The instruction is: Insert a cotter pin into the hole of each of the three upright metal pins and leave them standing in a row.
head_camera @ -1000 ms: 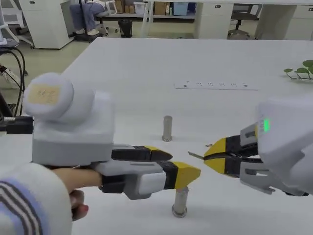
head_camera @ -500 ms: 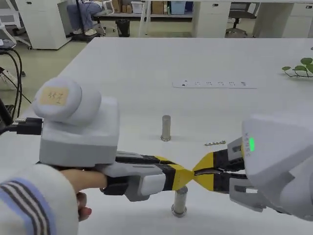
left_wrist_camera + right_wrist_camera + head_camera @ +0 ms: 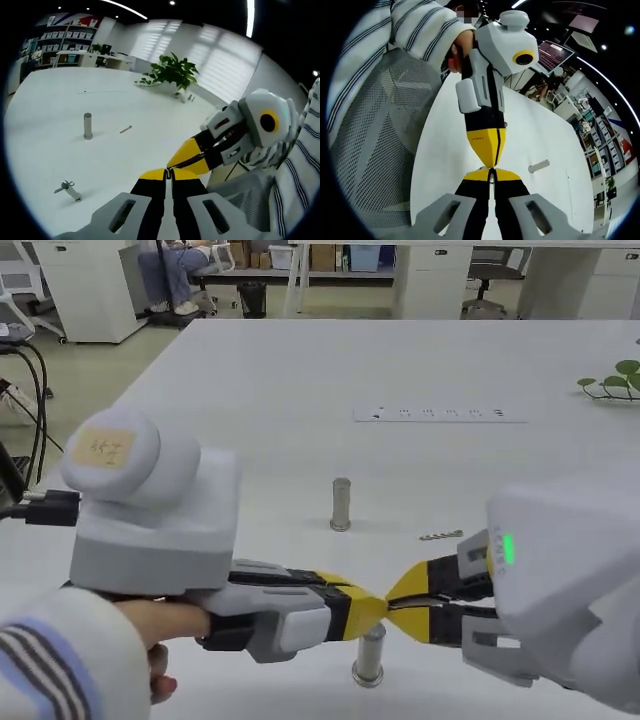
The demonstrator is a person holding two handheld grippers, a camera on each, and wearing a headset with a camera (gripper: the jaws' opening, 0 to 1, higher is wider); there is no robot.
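Two yellow-wedged tips apparently touch: left gripper point(image 3: 381, 605), right gripper point(image 3: 397, 600); cylindrical pin point(image 3: 341, 504) upright.

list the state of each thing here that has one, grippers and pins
left gripper: shut, tip touching the tip of the right gripper
right gripper: shut; cannot tell if it holds anything
far metal pin: upright
near metal pin: upright
third metal pin: lying on its side, with what looks like a cotter pin at one end
loose cotter pin: lying flat, in no hole
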